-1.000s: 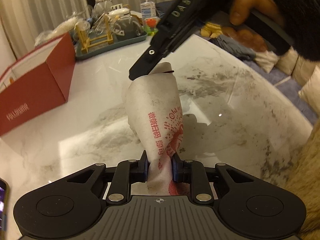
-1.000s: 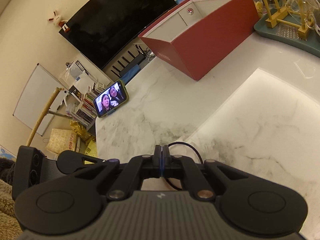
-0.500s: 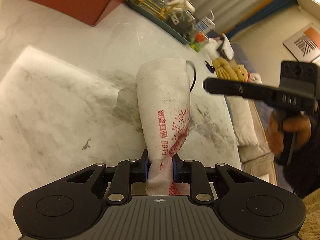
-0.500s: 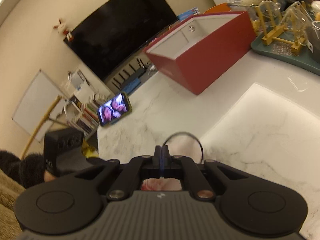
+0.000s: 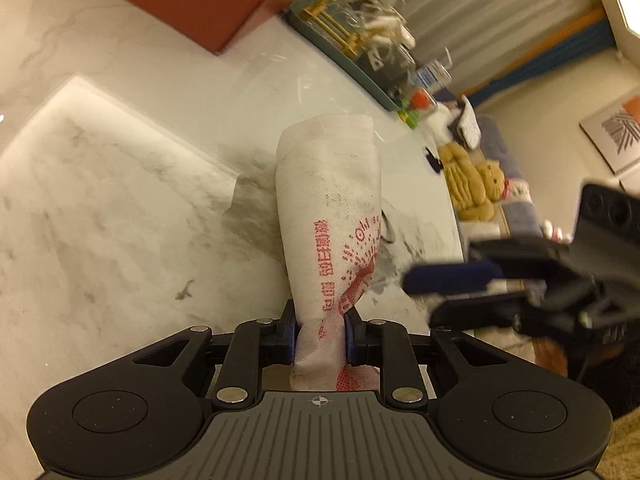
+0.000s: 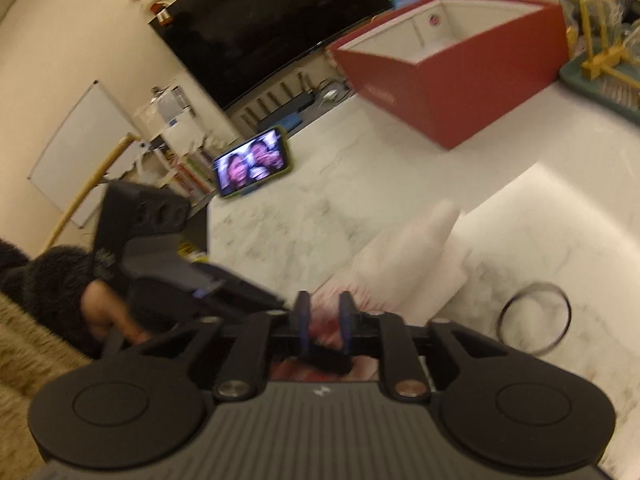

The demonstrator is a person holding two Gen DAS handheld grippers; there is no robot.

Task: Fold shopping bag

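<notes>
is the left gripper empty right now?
No. The left gripper pinches the rolled white shopping bag between its blue pads, above the marble table.

the table's (image 5: 120, 220) middle lies bare; red box (image 6: 460, 92) and tray (image 5: 340, 52) crowd its far edge.

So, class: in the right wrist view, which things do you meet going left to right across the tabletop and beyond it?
Whiteboard → phone showing a video → folded white shopping bag → red box → black ring on the marble → green tray at the right edge.
</notes>
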